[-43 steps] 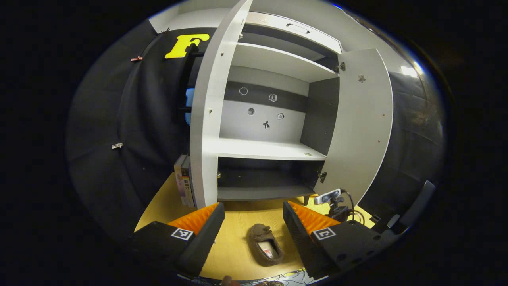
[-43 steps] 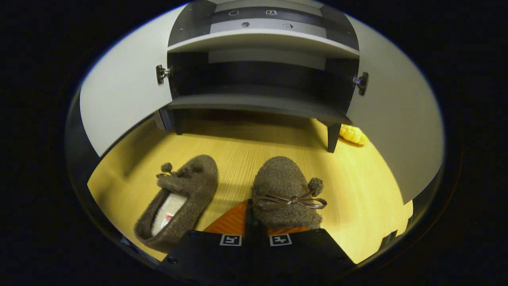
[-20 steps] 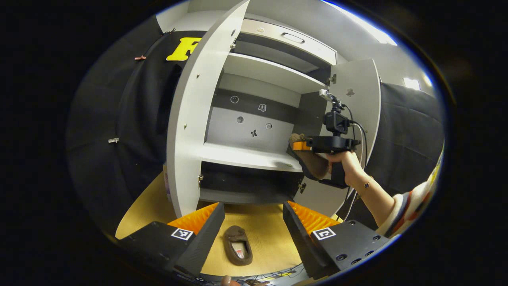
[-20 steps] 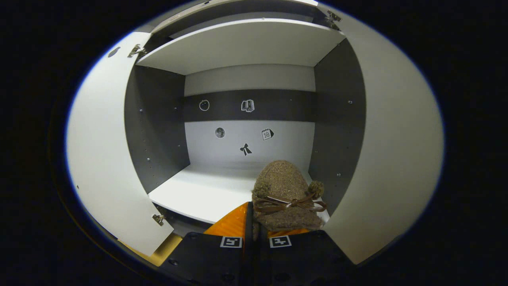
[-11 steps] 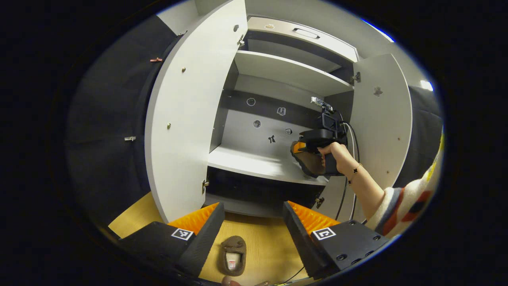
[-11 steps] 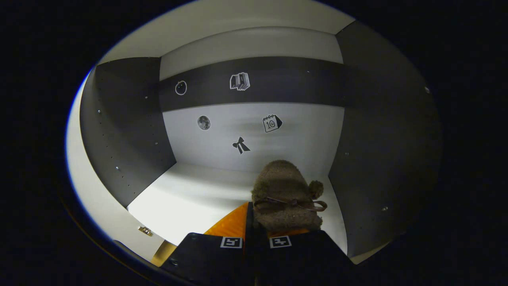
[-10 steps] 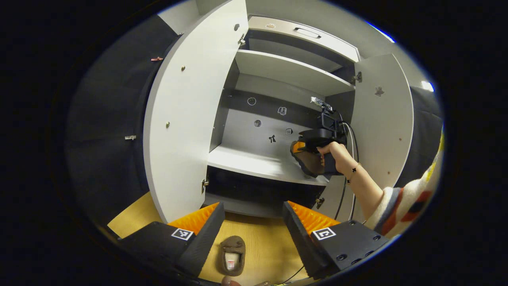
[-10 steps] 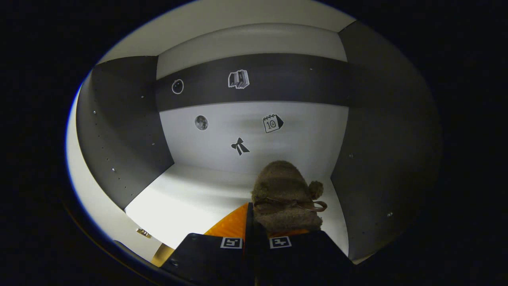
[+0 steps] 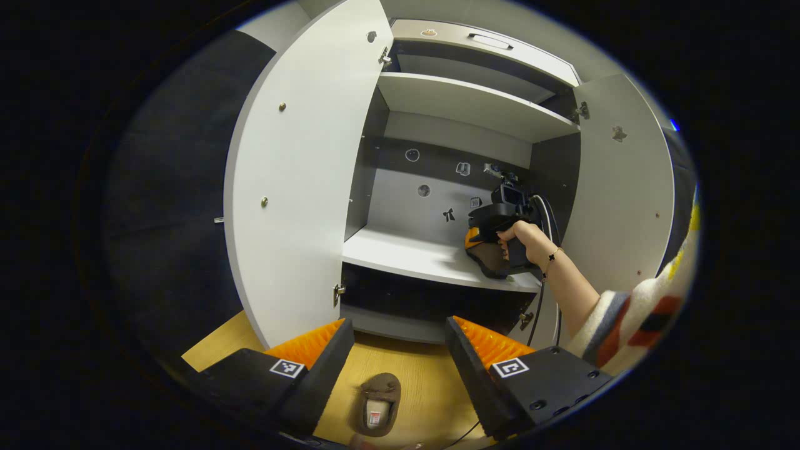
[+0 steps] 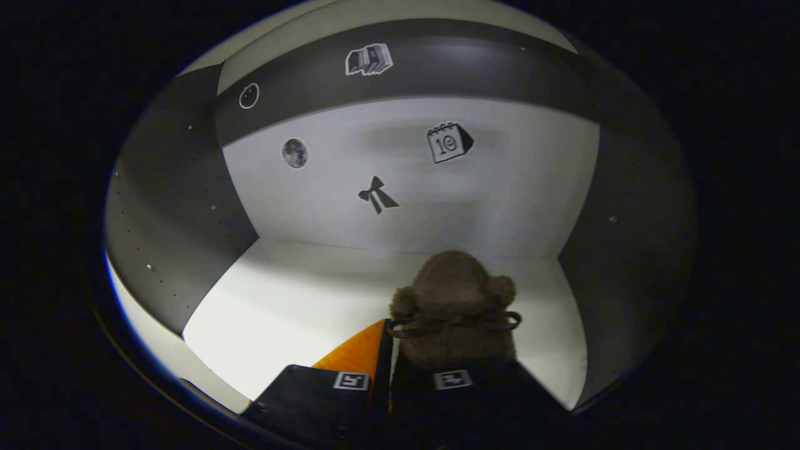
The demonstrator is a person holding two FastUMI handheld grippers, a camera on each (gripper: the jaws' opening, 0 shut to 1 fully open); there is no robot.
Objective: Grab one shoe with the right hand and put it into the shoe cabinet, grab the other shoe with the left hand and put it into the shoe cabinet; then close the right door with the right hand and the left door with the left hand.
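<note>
Reaching into the shoe cabinet (image 9: 475, 106), the right gripper (image 10: 389, 350) has its fingers closed on a fuzzy brown shoe (image 10: 453, 312), pinching the shoe's rim just behind the bow, with the toe pointing toward the back wall. In the right gripper view the shoe sits low over the right part of the white middle shelf (image 10: 294, 306), close to the dark right side wall; whether its sole already rests on the shelf cannot be told. On the back wall above it are small stickers: a bow (image 10: 377, 195), a moon (image 10: 294, 152), a calendar (image 10: 449, 142), a stack of books (image 10: 369, 60) and a ring (image 10: 249, 95).

From the left gripper view, the same gripper (image 9: 478, 237) shows farther off, held by a hand (image 9: 525, 240) whose arm runs back to a striped sleeve (image 9: 637, 319); the shoe (image 9: 487, 262) hangs under it at the right end of the middle shelf (image 9: 406, 256).

The left gripper (image 9: 400, 347) hangs above the yellow wooden floor (image 9: 431, 381) in front of the cabinet, its fingers spread wide apart and holding nothing. Between them and well below lies the other shoe (image 9: 377, 412), opening upward, alone on the floor. Both cabinet doors stand open: the left door (image 9: 300, 187) swung out wide, the right door (image 9: 625, 187) behind the arm.
</note>
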